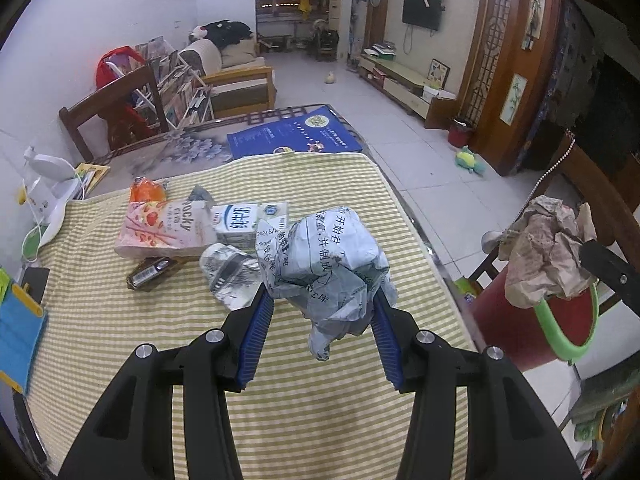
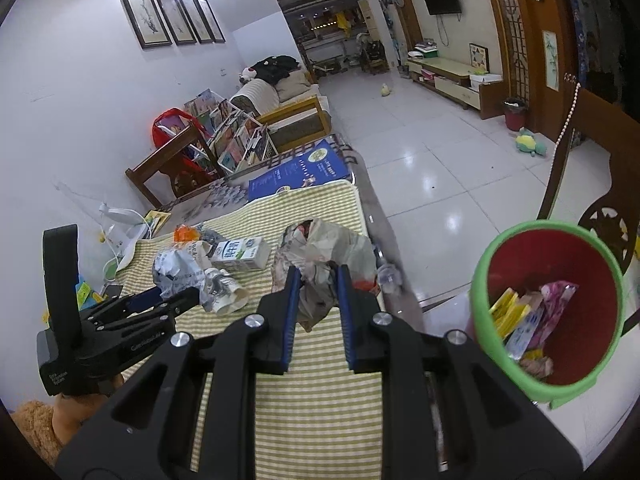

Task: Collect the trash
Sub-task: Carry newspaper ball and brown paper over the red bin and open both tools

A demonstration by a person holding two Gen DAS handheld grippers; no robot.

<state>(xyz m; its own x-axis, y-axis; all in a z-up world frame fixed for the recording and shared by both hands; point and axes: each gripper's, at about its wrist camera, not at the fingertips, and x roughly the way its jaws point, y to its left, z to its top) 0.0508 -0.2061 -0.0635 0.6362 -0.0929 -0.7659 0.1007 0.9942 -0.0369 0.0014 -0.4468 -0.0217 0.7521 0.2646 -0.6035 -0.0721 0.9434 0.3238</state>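
My left gripper (image 1: pixel 322 295) is shut on a crumpled ball of white printed paper (image 1: pixel 328 256), held above the striped tablecloth (image 1: pixel 320 420). My right gripper (image 2: pixel 316 276) is shut on a crumpled brownish paper wad (image 2: pixel 326 248) near the table's right edge. To its right, off the table, stands a red bin with a green rim (image 2: pixel 548 308) with several wrappers inside. In the left wrist view the brownish wad (image 1: pixel 548 248) hangs over that bin (image 1: pixel 560 320). On the cloth lie a Pocky box (image 1: pixel 164 228), a milk carton (image 1: pixel 248 220), an orange wrapper (image 1: pixel 146 190), a dark packet (image 1: pixel 150 274) and a crushed silvery wad (image 1: pixel 228 276).
A blue booklet (image 1: pixel 296 136) lies at the table's far end, with a wooden chair (image 1: pixel 116 116) behind it. A white desk lamp (image 1: pixel 48 184) and a blue item (image 1: pixel 18 332) sit along the left edge. Tiled floor stretches to the right of the table.
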